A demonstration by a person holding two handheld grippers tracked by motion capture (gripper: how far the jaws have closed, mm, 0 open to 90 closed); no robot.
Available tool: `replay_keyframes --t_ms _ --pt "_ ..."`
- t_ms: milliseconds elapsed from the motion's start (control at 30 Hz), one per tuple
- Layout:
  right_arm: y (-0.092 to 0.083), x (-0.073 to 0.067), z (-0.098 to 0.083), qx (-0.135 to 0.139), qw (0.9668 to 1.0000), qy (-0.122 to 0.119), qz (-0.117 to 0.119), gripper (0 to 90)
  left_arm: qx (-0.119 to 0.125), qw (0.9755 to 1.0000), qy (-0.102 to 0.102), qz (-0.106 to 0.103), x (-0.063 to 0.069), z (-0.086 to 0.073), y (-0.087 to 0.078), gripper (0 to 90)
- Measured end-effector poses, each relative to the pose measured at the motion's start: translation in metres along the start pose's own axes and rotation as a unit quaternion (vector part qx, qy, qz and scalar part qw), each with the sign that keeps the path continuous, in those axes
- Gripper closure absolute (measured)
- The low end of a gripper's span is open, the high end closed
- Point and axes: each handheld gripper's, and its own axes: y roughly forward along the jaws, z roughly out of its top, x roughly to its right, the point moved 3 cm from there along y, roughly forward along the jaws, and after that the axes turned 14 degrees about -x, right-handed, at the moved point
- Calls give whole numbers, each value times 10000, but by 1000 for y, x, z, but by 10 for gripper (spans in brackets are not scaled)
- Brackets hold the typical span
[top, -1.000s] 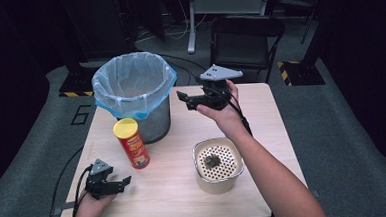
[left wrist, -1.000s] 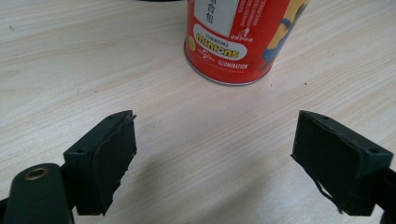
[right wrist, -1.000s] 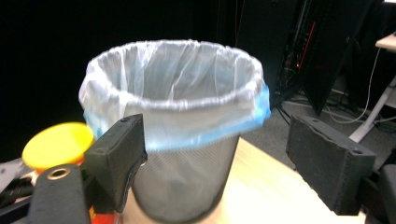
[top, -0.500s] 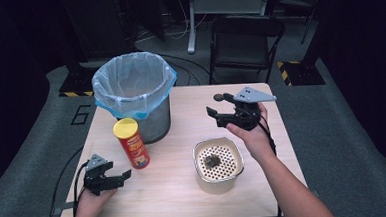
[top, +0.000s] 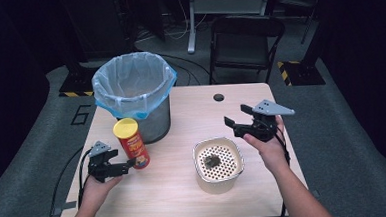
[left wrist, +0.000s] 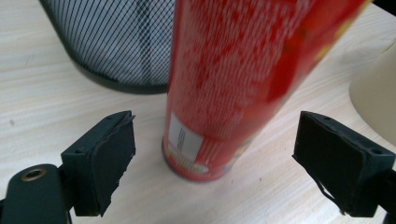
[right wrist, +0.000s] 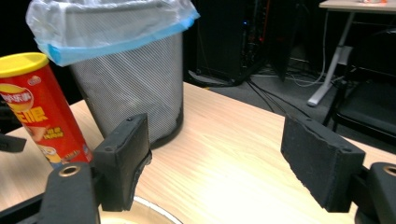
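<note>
The left gripper (top: 125, 166) sits low on the wooden table (top: 191, 108) with its jaws spread wide and empty, one on each side of the base of the red chip can (top: 131, 143) — neither pad touches it yet. The can stands upright with its yellow lid on, just in front of the mesh wastebasket (top: 135, 94) lined with a blue-edged bag, and it seems the likely thing to be picked up, perhaps for the bin. To grip it well, I would push in a little further so the can sits centred between the pads, keep the jaws level, and close above the bottom rim rather than on it; a low hold on a tall can may let it tip, so a slightly higher grip looks safer. The right gripper (top: 238, 122) hangs in the air beyond the cream perforated bowl (top: 218, 163), which holds a small dark clump — its jaws are also wide apart and carry nothing.
</note>
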Motion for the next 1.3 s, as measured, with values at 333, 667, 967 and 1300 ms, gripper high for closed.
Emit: replay_keyframes --t_ms 333,667,967,1300 --pt "-15 25 -29 -96 9992 272 -274 234 8 9999 80 -69 7 15 13 126" --pt "-23 39 -54 -195 9978 458 -442 233 109 9999 93 77 11 15 27 154" --pt "-22 41 -74 -321 9963 527 -598 233 129 9984 414 361 12 14 31 227" --pt "-21 43 -100 -360 9932 833 -730 236 212 9963 657 509 19 10 29 240"
